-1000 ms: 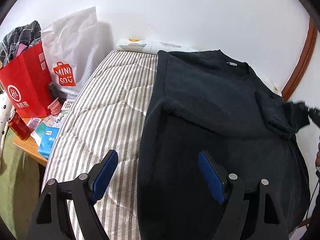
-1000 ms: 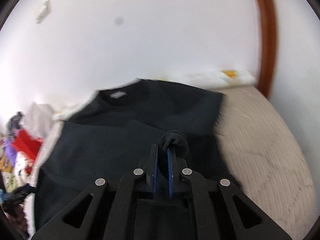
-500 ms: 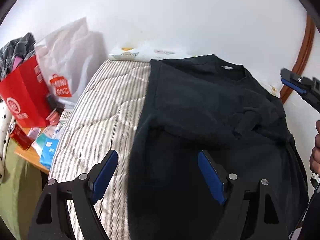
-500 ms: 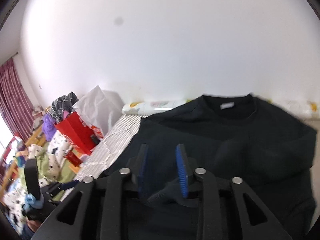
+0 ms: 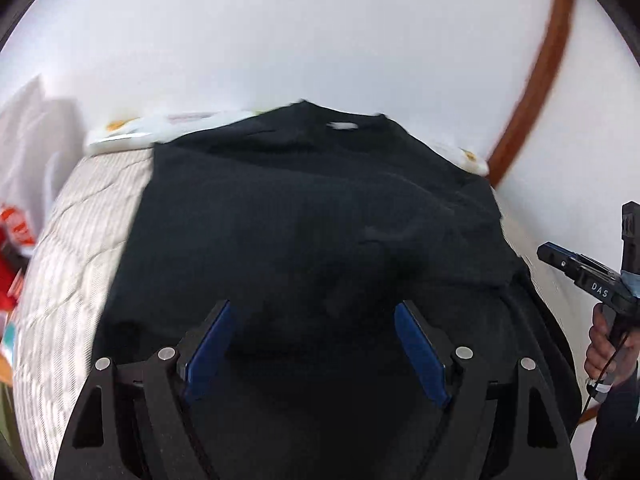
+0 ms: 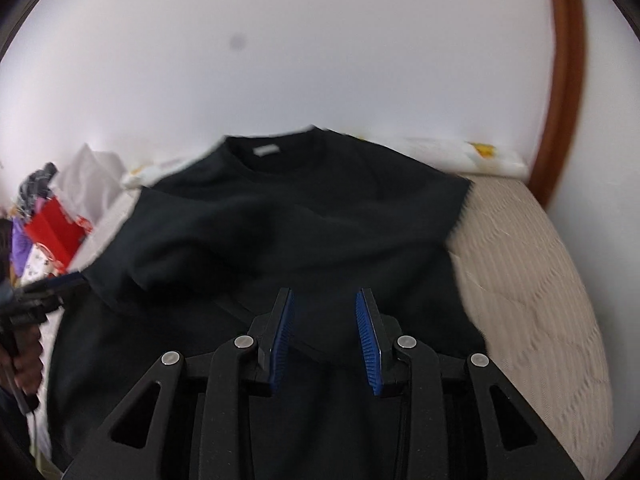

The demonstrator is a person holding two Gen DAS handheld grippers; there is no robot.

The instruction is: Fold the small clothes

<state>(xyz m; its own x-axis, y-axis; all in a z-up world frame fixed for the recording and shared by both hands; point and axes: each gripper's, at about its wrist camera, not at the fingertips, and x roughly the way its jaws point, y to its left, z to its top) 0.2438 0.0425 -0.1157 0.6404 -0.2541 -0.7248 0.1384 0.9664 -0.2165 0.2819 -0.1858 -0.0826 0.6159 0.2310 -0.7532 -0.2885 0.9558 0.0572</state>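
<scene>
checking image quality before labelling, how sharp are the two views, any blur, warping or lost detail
Left wrist view: fisheye bends the wooden trim into an arc; motion blur smears the striped mattress and red bag. The black sweatshirt is nearly featureless dark. Right wrist view: mattress streaked, sweatshirt edges soft, gripper pads crisp.

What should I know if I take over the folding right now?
Left tongs: open, empty, above the black knit sweater.
Right tongs: open, nothing pinched.
The sweater lies collar toward the wall on the striped quilted mattress.
Done: both sleeves appear folded inward across the body.
Left: probably fold the hem end up toward the collar, then smooth it.
</scene>
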